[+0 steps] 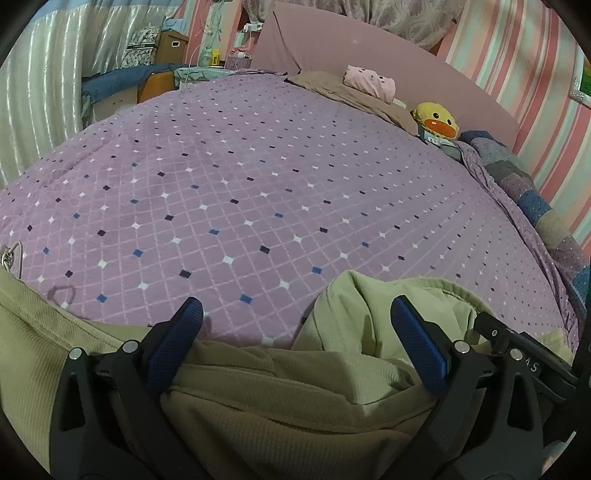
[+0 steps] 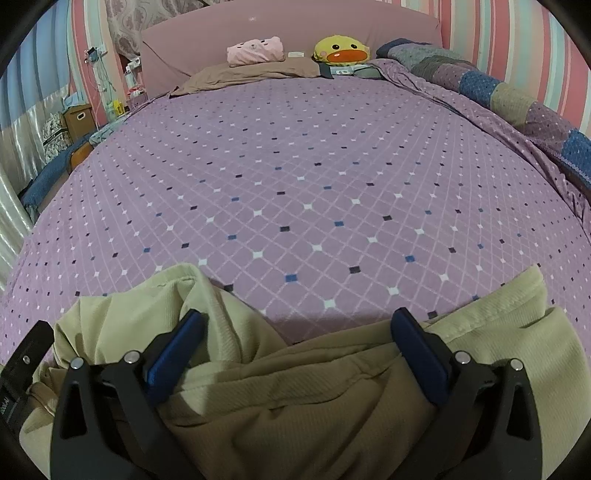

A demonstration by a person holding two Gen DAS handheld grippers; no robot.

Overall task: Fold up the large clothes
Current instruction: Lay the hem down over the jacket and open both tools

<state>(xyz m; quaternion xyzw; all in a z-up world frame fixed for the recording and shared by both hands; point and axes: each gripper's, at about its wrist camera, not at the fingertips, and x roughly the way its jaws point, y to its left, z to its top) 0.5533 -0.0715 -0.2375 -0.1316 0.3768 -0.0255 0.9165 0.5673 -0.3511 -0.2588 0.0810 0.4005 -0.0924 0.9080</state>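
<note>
A large olive-khaki garment [image 1: 280, 391] lies bunched at the near edge of the purple bedspread [image 1: 258, 192]. My left gripper [image 1: 295, 314] is open, its blue-padded fingers [image 1: 177, 343] spread wide over the rumpled cloth, gripping nothing. In the right wrist view the same garment [image 2: 303, 384] lies heaped under my right gripper [image 2: 295, 321], which is open too, with fingers [image 2: 421, 354] apart above the folds. Part of the other gripper's body shows at the right of the left wrist view [image 1: 524, 350] and at the left of the right wrist view [image 2: 22, 373].
A brown pillow [image 2: 251, 72], a pink plush [image 2: 255, 50] and a yellow duck plush [image 2: 341, 50] sit by the pink headboard [image 2: 288, 26]. A patchwork quilt [image 2: 517, 99] lies rolled along the right edge. A hanger hook [image 1: 11, 254] pokes out at left. Boxes [image 1: 162, 46] stand beyond.
</note>
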